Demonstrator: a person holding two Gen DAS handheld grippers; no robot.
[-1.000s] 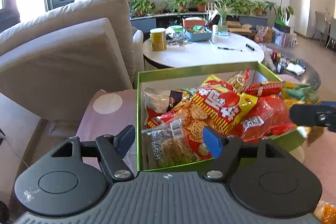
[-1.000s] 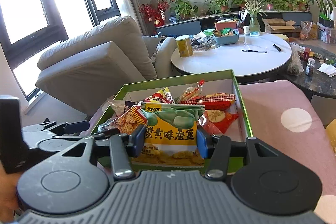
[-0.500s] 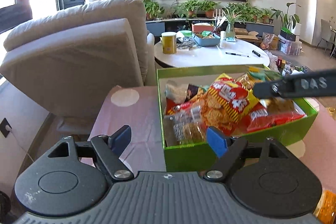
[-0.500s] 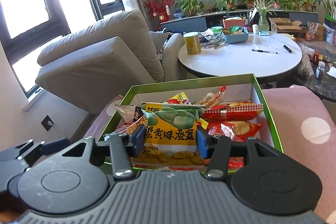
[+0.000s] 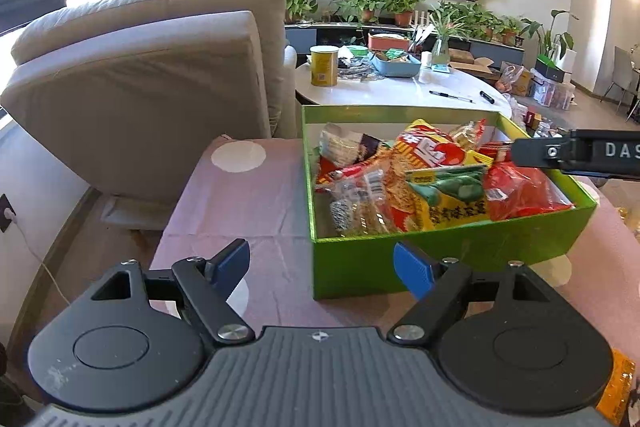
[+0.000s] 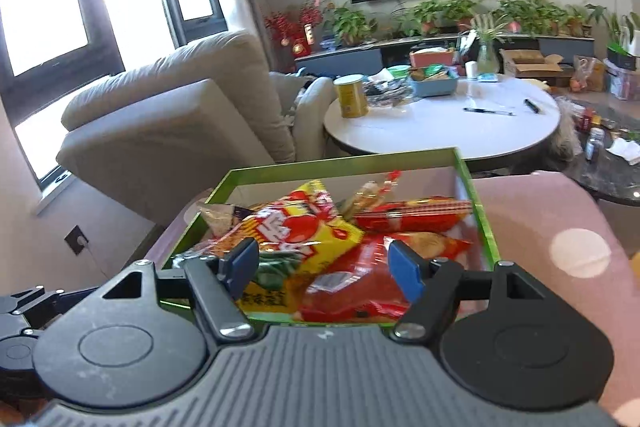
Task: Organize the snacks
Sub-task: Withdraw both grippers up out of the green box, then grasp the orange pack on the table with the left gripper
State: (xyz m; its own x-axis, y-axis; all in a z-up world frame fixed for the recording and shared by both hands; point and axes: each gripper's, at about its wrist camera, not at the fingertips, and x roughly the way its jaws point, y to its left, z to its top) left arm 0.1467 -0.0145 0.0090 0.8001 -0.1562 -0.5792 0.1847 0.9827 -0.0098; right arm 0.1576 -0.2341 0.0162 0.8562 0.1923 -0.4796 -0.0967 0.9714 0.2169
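Fingers [image 6: 250, 261] of the right gripper [image 6: 324, 263] are opening, empty, over the green box [image 6: 480, 211]; left gripper [image 5: 324, 263] fingers spread.

Snacks in a box, sofa to its left

The box [image 5: 440, 255] sits on a cloth [image 5: 248, 203]; snack packets [image 5: 436, 179] lie inside it; a round table [image 5: 400, 93] stands behind, the sofa [image 5: 152, 75] left.
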